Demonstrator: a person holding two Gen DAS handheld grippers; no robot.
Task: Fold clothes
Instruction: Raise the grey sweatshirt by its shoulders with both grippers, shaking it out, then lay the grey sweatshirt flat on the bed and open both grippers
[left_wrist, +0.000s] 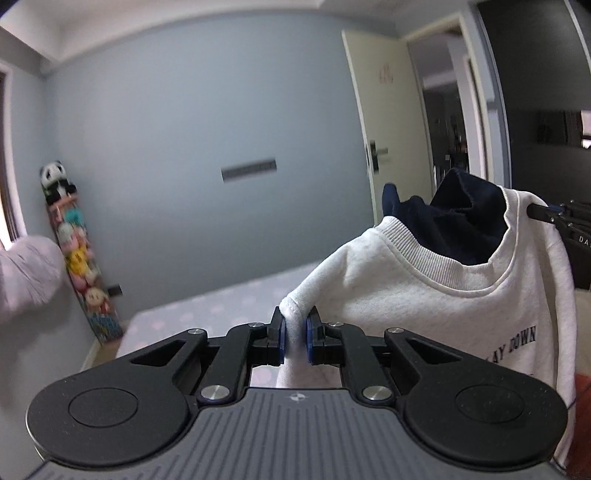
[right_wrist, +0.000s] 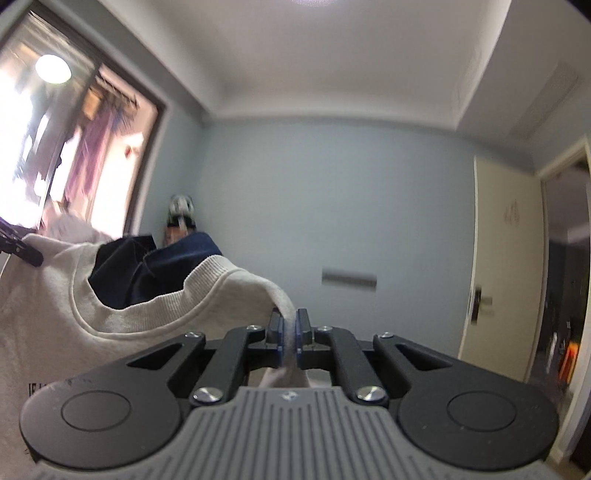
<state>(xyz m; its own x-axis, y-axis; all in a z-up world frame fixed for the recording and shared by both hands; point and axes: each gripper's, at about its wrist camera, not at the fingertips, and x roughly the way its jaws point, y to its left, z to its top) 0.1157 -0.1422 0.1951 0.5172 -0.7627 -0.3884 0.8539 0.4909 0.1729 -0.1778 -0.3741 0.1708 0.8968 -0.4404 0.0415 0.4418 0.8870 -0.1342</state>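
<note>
Left gripper (left_wrist: 294, 334): black two-finger tool with blue pads, closed on a pinch of white fabric at one shoulder of the sweatshirt.
Right gripper (right_wrist: 289, 338): matching black tool, jaws pressed together on the other shoulder, cloth seen passing between the pads and down behind them.
White sweatshirt (left_wrist: 424, 295): thick cotton crew-neck with ribbed collar and black printed lettering, held up in the air by both shoulders, body hung downward; in the right wrist view it is seen spread to the left (right_wrist: 44, 314).
Dark navy garment (left_wrist: 458, 221): bunched inside the open collar of the sweatshirt and seen rising above it.
Bed (left_wrist: 207, 314): pale lilac sheet with faint pink dots, seen below and beyond the left gripper.
Longboard (left_wrist: 83, 266): colourful cartoon-printed deck leaned upright in the corner, a panda plush toy (left_wrist: 54, 177) perched at its top.
Wall (left_wrist: 207, 147): grey-blue, with a dark horizontal slot at mid height.
Door (left_wrist: 384, 122): cream, stood open to a darker hallway.
Window (right_wrist: 66, 147): dark-framed, brightly lit, at the left in the right wrist view.
</note>
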